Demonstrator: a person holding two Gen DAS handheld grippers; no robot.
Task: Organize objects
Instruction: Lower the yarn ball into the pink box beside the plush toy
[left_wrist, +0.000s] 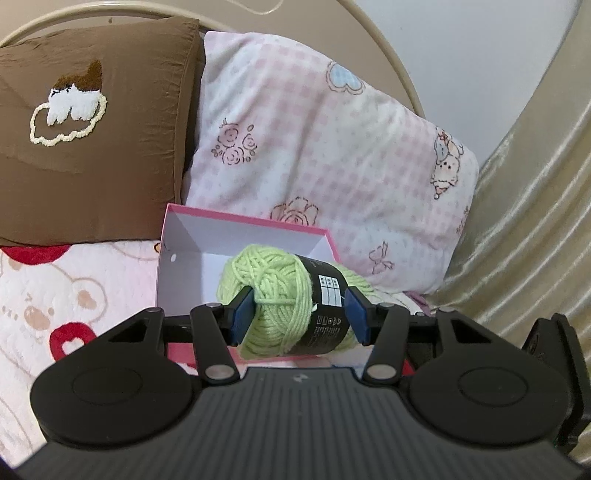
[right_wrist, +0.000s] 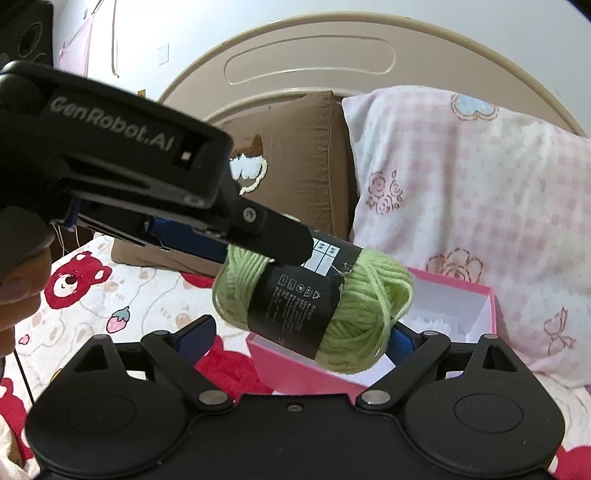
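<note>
Pink-and-white bedding printed with red bears and strawberries (right_wrist: 110, 295) covers the bed, with a curved beige headboard (right_wrist: 310, 62) behind it. Against the headboard lean a brown square cushion with a fluffy white cloud patch (left_wrist: 92, 122) and a pink gingham pillow printed with roses and cartoon animals (left_wrist: 314, 147). An open pink cardboard box with a white inside (left_wrist: 192, 254) sits on the bedding just in front of the pillow.

The left gripper (left_wrist: 299, 314) has its jaws clenched on a skein of light-green yarn wrapped in a black paper label (left_wrist: 284, 306), one blue pad pressing the bare yarn end and the other against the label. The skein hangs in the air over the near part of the box, lying crosswise between the pads; in the right wrist view it appears tilted, above the box's front wall.

The right gripper (right_wrist: 295, 339) sits lower, close before the skein, its jaws spread wide and holding nothing.
</note>
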